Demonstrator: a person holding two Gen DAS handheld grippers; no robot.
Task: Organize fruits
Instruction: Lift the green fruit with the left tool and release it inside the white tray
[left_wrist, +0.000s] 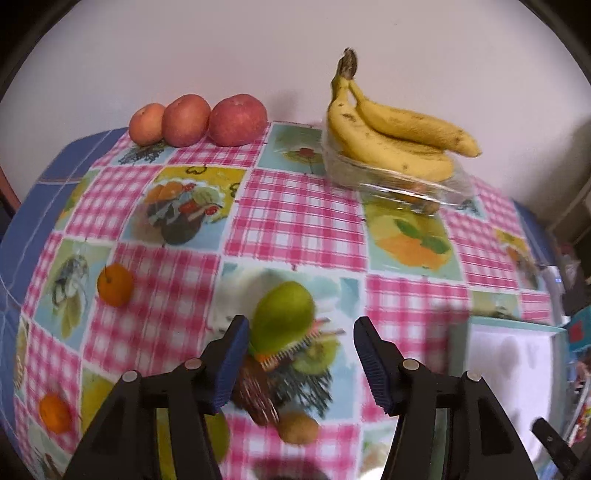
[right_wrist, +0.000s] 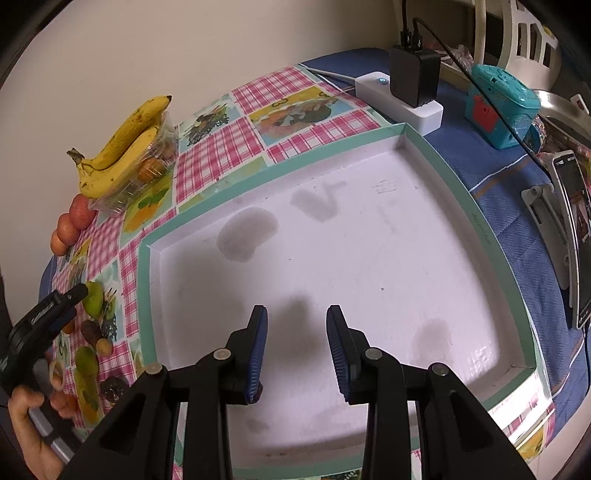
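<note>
Left wrist view: left gripper jaws apart beside green pear; right gripper jaws apart over white tray.

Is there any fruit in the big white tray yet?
No, the white tray under the right gripper holds only shadows and stains; the green pear and other fruit sit on the tablecloth.

Green pear lies on the tablecloth; bananas top a clear container.
</note>
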